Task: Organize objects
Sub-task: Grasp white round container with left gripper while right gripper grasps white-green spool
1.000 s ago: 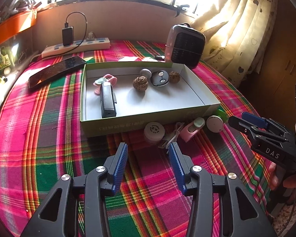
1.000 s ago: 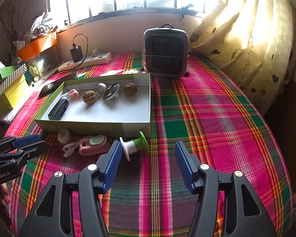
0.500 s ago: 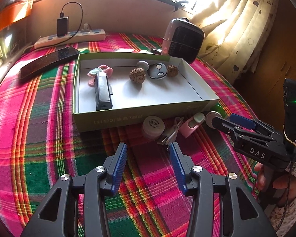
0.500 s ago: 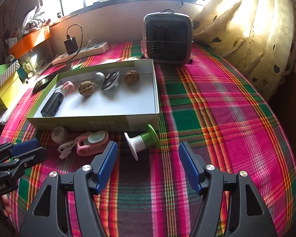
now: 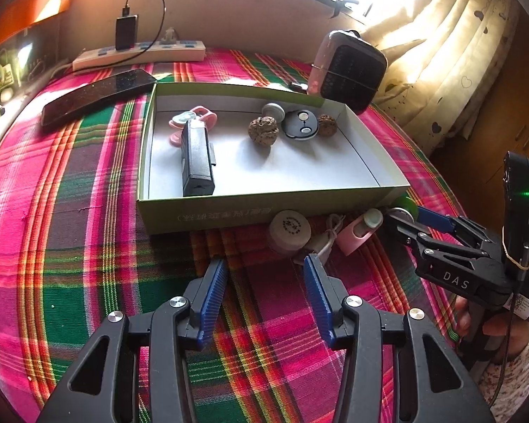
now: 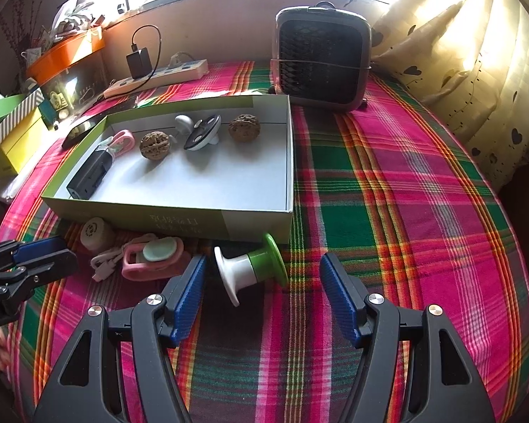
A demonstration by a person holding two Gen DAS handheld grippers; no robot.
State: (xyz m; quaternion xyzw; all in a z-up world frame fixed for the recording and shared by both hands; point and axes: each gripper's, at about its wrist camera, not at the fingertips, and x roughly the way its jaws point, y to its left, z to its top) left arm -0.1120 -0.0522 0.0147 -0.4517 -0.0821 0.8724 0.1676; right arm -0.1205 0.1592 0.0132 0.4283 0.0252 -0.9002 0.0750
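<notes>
With your right claw (image 6: 261, 299) spread wide and empty around the smooth green-and-white plastic spool (image 6: 250, 268) lying on its side on the plaid-clothed surface (image 6: 388, 211) just outside the cardboard box (image 6: 254, 224), centre on its narrow waist before closing, while your left claw (image 5: 264, 299), opening, hangs empty.

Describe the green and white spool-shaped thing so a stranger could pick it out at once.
Start at the shallow green box on the plaid cloth and go to its near right corner. The green and white spool lies on its side just outside that corner. Unlike the pink holder and round cap beside it, it has two flared discs.
</notes>
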